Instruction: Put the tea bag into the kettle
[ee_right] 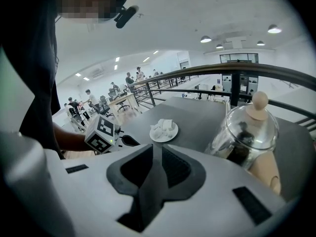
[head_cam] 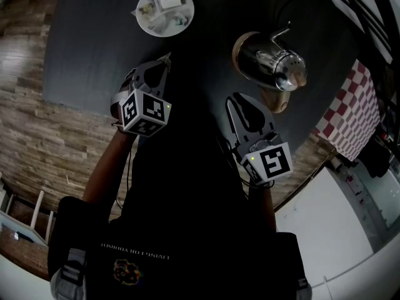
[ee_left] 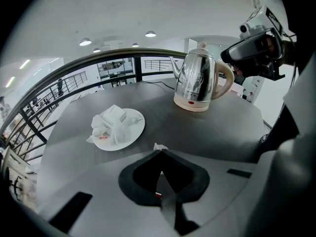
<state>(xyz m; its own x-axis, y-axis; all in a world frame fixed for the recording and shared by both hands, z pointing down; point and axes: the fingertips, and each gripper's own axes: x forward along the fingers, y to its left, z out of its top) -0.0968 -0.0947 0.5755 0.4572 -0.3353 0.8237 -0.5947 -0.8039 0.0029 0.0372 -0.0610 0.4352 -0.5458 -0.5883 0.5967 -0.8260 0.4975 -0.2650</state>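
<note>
A steel kettle with a beige handle stands on the dark round table, its lid on. In the right gripper view the kettle is close at the right, its knob on top. A white plate holds several tea bags at the table's far side. My left gripper is shut on a tea bag; a white corner pokes past the tips, and a string with a red tag hangs behind them. My right gripper hangs just left of the kettle's handle, shut and empty.
The plate with its tea bags lies ahead-left of my left gripper, the kettle farther right. A railing rings the table's far side. A checked cloth lies to the right, off the table.
</note>
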